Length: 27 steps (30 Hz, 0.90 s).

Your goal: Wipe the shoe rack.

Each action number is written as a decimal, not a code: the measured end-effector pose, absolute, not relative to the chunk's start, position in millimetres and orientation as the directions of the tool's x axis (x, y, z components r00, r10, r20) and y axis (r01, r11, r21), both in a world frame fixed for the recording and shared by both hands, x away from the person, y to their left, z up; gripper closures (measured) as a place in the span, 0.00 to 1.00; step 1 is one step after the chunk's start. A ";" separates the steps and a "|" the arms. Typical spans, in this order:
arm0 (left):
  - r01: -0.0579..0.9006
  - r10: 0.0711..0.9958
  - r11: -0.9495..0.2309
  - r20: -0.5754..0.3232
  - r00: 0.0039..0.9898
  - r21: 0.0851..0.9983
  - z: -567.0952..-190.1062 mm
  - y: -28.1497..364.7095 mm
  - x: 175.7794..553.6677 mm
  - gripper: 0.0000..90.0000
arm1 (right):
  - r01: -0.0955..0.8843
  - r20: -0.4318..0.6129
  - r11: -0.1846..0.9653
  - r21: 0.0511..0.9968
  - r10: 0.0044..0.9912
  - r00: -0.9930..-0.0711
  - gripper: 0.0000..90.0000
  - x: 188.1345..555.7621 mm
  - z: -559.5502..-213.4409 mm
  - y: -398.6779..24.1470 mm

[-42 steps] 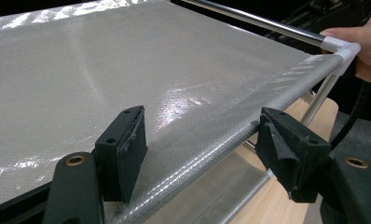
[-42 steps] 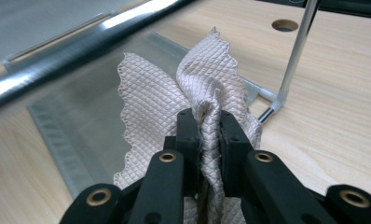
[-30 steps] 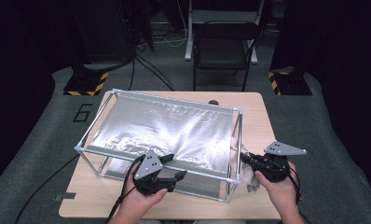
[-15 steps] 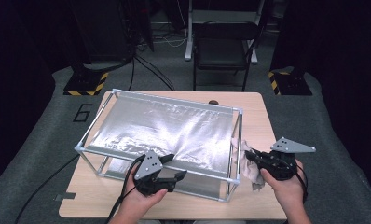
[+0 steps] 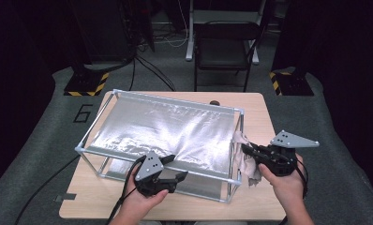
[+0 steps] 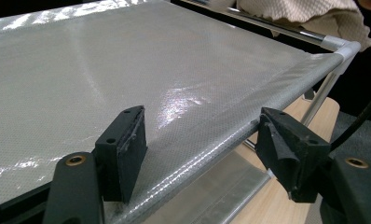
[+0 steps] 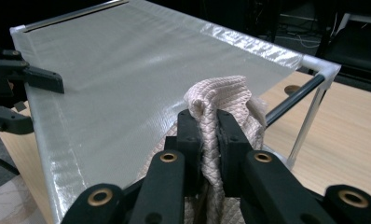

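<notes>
1. The beige quilted cloth (image 7: pixel 221 100) hangs beside the rack's right end, pinched between the right gripper (image 7: pixel 210 128)'s nearly closed jaws; the grip takes only a fold, so it could slip out.
2. Its dangling tail may snag on the frame's corner post (image 5: pixel 241 123).
3. The left gripper (image 6: pixel 200 144), jaws wide around the front rail (image 6: pixel 211 154) (not clamping), may let the silver rack (image 5: pixel 166 131) shift.
</notes>
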<state>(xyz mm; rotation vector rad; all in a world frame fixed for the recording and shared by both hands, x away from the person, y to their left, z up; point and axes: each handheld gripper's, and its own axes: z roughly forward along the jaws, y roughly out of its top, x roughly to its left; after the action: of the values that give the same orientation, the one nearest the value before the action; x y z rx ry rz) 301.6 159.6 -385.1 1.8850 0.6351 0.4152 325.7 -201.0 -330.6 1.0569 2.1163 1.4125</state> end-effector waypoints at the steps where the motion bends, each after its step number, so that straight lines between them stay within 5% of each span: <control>1: 0.236 0.602 -0.304 -0.006 0.798 0.923 -385.1 159.6 301.6 0.37 | 0.374 0.089 0.210 0.903 0.761 -0.643 0.91 325.7 -330.6 -201.0; 27: 0.231 0.600 -0.309 0.001 0.800 0.923 -385.4 159.3 301.3 0.37 | 0.419 0.019 0.277 0.865 0.816 -0.577 0.77 334.6 -353.9 -186.9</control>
<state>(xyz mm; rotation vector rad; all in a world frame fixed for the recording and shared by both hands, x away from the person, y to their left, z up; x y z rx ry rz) 301.3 159.3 -385.4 1.8891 0.6294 0.4208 334.6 -186.9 -353.9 1.1122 2.1202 1.2342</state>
